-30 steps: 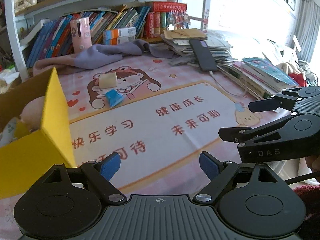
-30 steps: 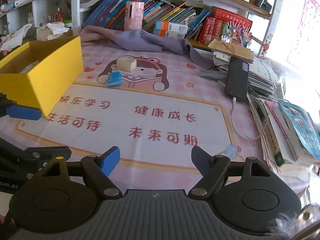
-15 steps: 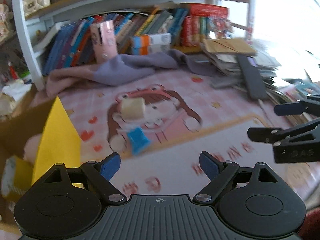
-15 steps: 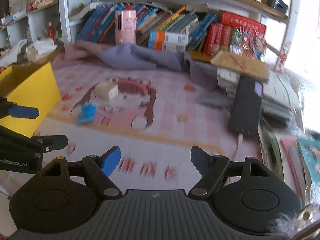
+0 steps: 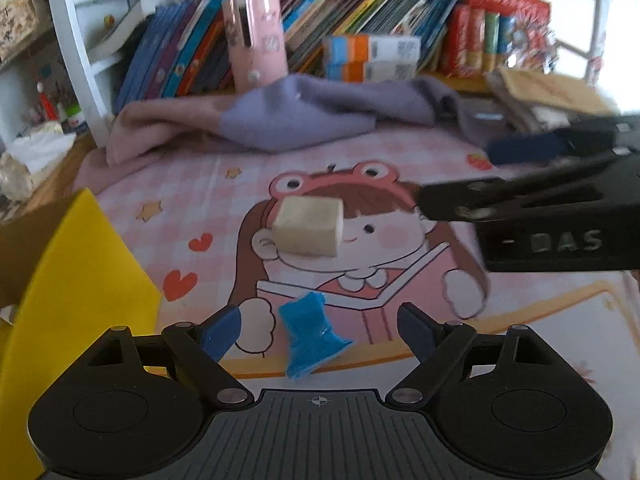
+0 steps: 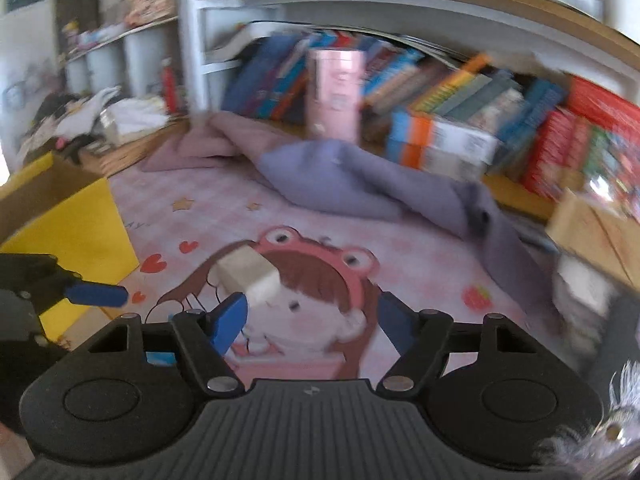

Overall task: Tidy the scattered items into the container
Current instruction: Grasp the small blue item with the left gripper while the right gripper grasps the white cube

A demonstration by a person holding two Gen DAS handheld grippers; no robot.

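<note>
A small blue wrapped item [image 5: 310, 338] lies on the pink cartoon mat, between the open fingers of my left gripper [image 5: 320, 334]. A cream block [image 5: 308, 226] lies on the mat beyond it. In the right wrist view the cream block [image 6: 248, 274] sits just ahead of the left fingertip of my open, empty right gripper [image 6: 312, 322]. The yellow box [image 5: 72, 276] stands at the left; it also shows in the right wrist view [image 6: 72, 236]. The right gripper [image 5: 516, 176] is seen from the left wrist view, to the right of the block.
A purple cloth [image 5: 304, 120] lies bunched at the back of the mat, before a shelf of books and a pink case [image 5: 256, 44]. A stack of papers and books [image 6: 592, 240] lies at the right.
Both grippers have moved forward across the mat toward the blue item and the cream block. The blue item now lies between my left fingers. Both stay open.
</note>
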